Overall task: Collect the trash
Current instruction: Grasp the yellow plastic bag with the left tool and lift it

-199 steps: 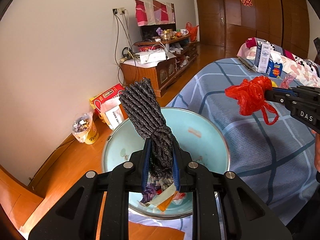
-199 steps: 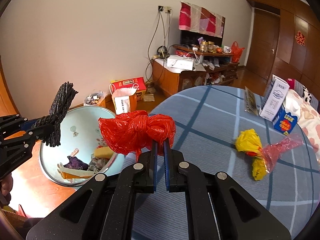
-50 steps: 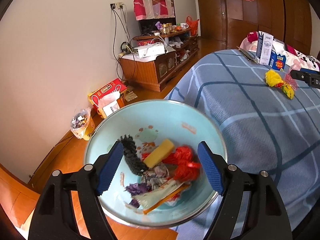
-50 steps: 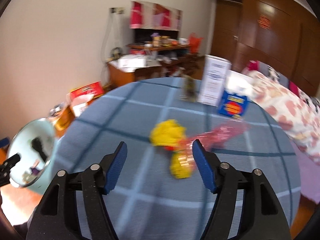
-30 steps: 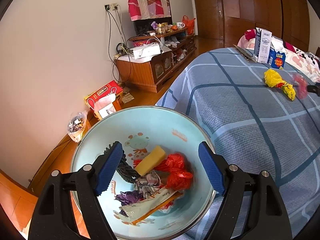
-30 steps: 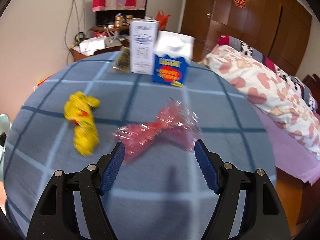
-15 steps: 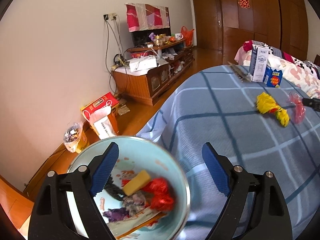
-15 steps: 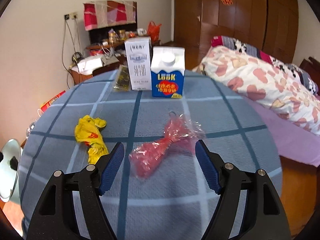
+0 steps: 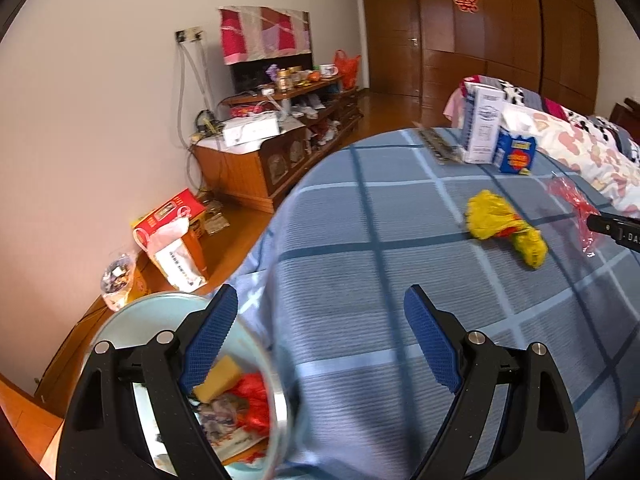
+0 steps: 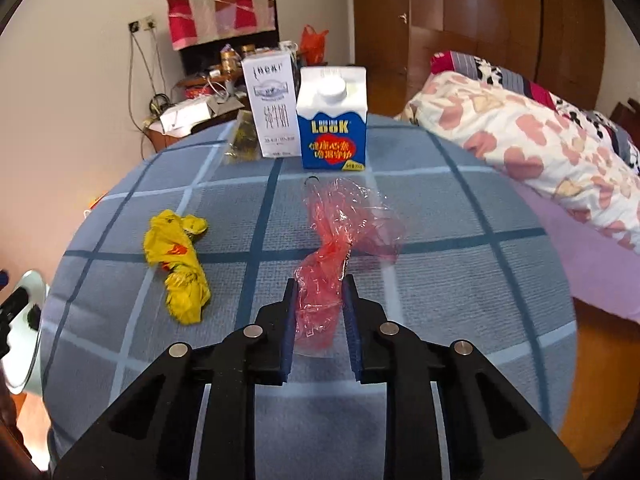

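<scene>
A crumpled red clear plastic bag [image 10: 340, 236] lies on the blue checked tablecloth [image 10: 460, 280], and my right gripper [image 10: 319, 300] has its jaws closing around the bag's near end, nearly pinching it. A crumpled yellow bag [image 10: 180, 268] lies to its left; it also shows in the left wrist view [image 9: 504, 228]. My left gripper [image 9: 320, 320] is open and empty above the table's near edge. The pale blue trash basin [image 9: 160, 316] holds a yellow sponge, red bag and scraps at lower left, partly hidden by my left finger.
Two cartons stand at the table's far side: a white milk box [image 10: 272, 108] and a blue LOOK carton [image 10: 332, 120], with a dark wrapper [image 10: 240, 140] beside them. A bed with a flowered quilt [image 10: 540, 148] is right. Boxes and bags [image 9: 172, 232] sit on the floor by the wall.
My right gripper has moved from the basin to the red clear bag and narrowed its jaws around it. My left gripper dropped its dark bundle in the basin, opened and swung toward the table.
</scene>
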